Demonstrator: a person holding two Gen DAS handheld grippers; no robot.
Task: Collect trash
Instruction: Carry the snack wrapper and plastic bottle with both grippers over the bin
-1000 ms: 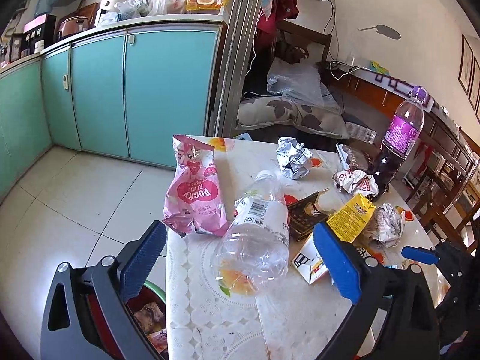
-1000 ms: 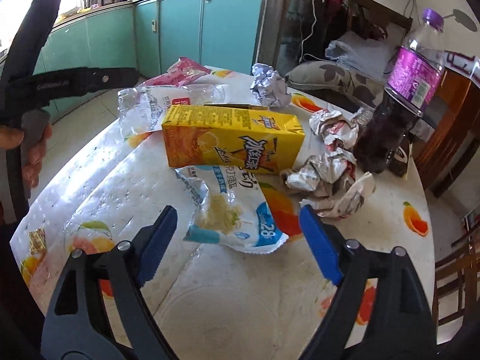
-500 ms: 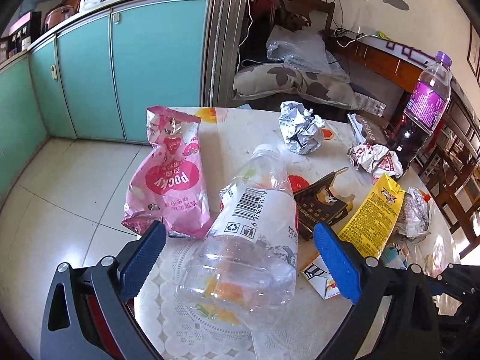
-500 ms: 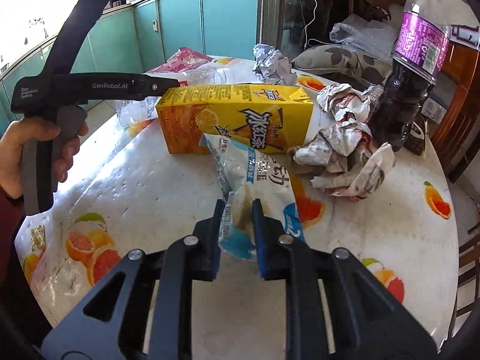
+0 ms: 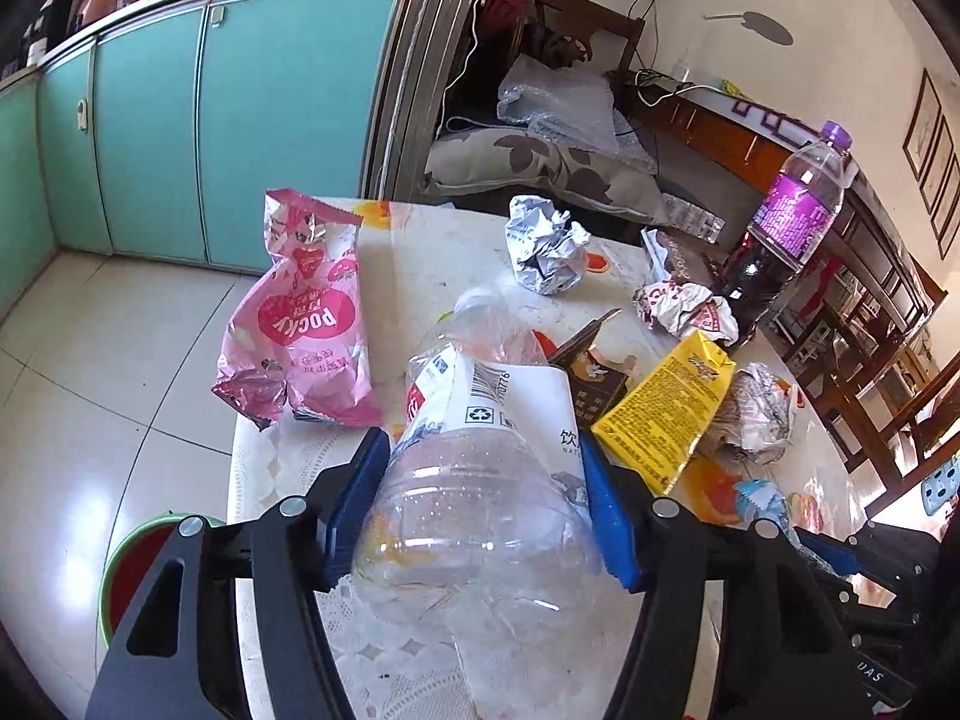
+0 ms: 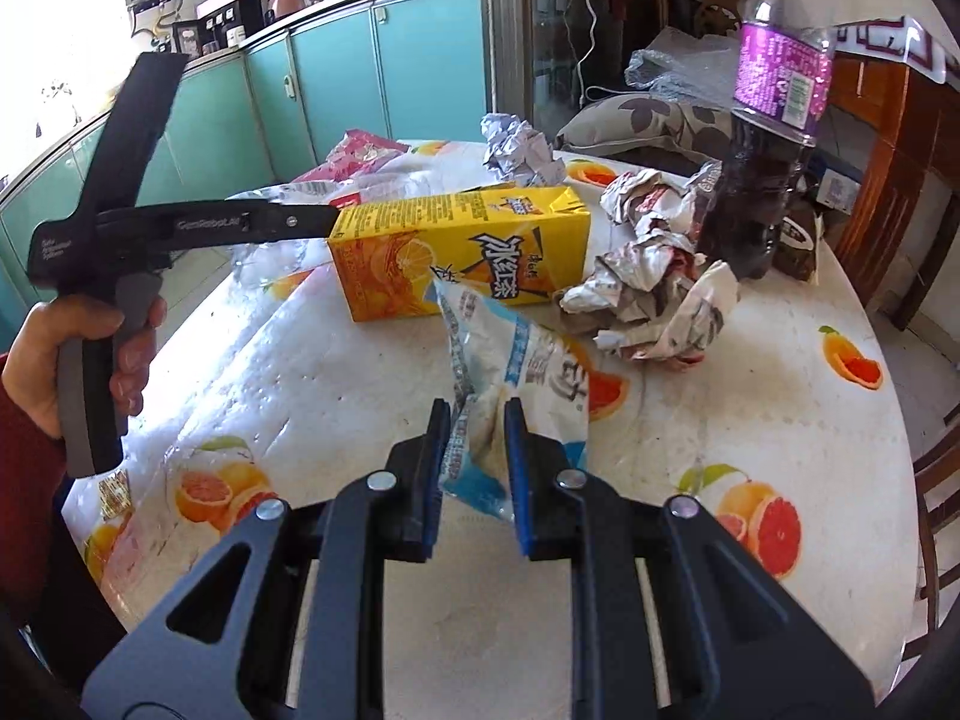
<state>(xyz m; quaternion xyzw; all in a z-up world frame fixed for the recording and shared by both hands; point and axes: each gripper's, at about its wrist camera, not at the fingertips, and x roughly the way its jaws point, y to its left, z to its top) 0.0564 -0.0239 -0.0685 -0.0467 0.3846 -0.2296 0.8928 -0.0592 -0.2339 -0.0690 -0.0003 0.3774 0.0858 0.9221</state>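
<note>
The clear bottle [image 5: 480, 480] lies on its side on the table [image 5: 420, 252] near the front edge, its base toward the camera, and the left gripper [image 5: 480, 516] straddles its wide belly; the jaws are closing, the blue pads flanking the plastic and seemingly touching it, though the glare on the wall makes firm contact hard to judge. The right gripper [image 6: 477, 468] is clamped on the lower end of a white-and-blue wrapper [image 6: 510, 372], whose upper end leans against the yellow carton [image 6: 456, 252]. Around these lie the rest of the trash: a pink bag [image 5: 306, 324] just left of the bottle, crumpled paper [image 5: 546, 240] farther back, more wads [image 6: 654, 282] beside a standing purple-labelled bottle [image 6: 774, 120], and a dark box [image 5: 600, 372] touching the clear bottle's shoulder. A green bin [image 5: 138, 558] shows on the floor below the table's left edge. The likeliest trouble is the bottle: thin, empty and round, it could buckle or squirt forward out of the pads as they squeeze, and being close to the edge it might roll to the floor or knock the pink bag off. Lifting it could also drag the dark box along. On the right, the pinch takes only a narrow fold of slick film, so the wrapper could slide free on a quick swing, and pulling it away may tip the carton it leans on. With both hands working so near each other, the tools could collide on the way to the bin.
</note>
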